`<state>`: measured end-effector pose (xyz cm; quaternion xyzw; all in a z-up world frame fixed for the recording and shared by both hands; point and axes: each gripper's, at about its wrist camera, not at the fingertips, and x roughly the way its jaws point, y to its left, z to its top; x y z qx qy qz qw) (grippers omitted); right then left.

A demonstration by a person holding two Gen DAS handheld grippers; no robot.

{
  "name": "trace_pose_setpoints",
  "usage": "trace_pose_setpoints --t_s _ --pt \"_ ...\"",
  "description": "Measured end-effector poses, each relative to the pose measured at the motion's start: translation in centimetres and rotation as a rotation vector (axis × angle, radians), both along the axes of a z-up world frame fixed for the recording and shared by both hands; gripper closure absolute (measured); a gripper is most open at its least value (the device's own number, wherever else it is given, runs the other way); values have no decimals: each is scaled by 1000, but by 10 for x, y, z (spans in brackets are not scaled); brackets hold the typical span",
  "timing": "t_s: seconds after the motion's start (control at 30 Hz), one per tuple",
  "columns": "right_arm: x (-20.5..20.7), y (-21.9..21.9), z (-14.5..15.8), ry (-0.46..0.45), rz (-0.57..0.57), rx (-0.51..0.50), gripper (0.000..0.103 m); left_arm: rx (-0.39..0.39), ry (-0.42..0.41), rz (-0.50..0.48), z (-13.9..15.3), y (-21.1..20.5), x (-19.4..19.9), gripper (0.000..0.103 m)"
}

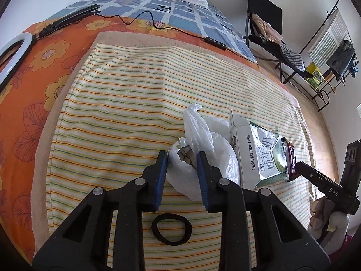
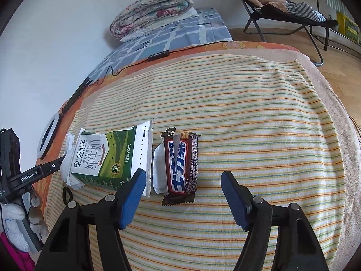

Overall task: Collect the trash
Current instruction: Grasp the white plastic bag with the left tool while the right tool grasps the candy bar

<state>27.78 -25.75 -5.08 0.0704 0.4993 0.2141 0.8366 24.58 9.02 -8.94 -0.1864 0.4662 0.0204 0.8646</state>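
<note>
Thin plastic bag (image 1: pixel 203 135), glossy wrapper (image 2: pixel 180 164), seemingly terry towel (image 2: pixel 248 113).

Bed (image 1: pixel 33 124), orange floral sheet, cream striped towel (image 1: pixel 135 101) on top. On the towel: white crumpled plastic bag (image 1: pixel 216 149), green-white milk carton (image 2: pixel 106 155), brown candy-bar wrapper (image 2: pixel 180 167), black hair tie (image 1: pixel 171 229).

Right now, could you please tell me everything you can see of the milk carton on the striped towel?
The milk carton is a small green and white paperboard box with printed characters and a date code along one side. It lies flat on the striped towel, its top flap opened and crumpled. A white plastic bag lies against one side and a brown candy bar wrapper is close beside the other. Neither gripper holds it.
</note>
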Motion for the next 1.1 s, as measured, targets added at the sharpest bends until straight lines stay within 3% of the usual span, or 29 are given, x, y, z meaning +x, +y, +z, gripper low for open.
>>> trace_pose_setpoints --t_s 0.07,0.13,0.27,0.37,0.43,0.6,1.1 --pt "2 2 -3 3 3 -5 35 4 -6 7 1 1 0 81" --pt "3 5 -7 9 11 -8 40 17 -9 20 2 4 -1 94" --pt "4 10 -8 -6 14 -30 42 22 -23 43 5 13 -3 96" --pt "4 14 -8 -21 22 -53 55 24 -30 57 7 18 -5 96" --pt "4 17 -10 -28 28 -86 71 27 -31 64 8 21 -7 96" --pt "4 11 -7 -44 17 -88 90 33 -51 79 16 26 -11 96" --pt "-18 -9 41 -149 -33 -46 92 62 -155 128 62 37 -41 96"
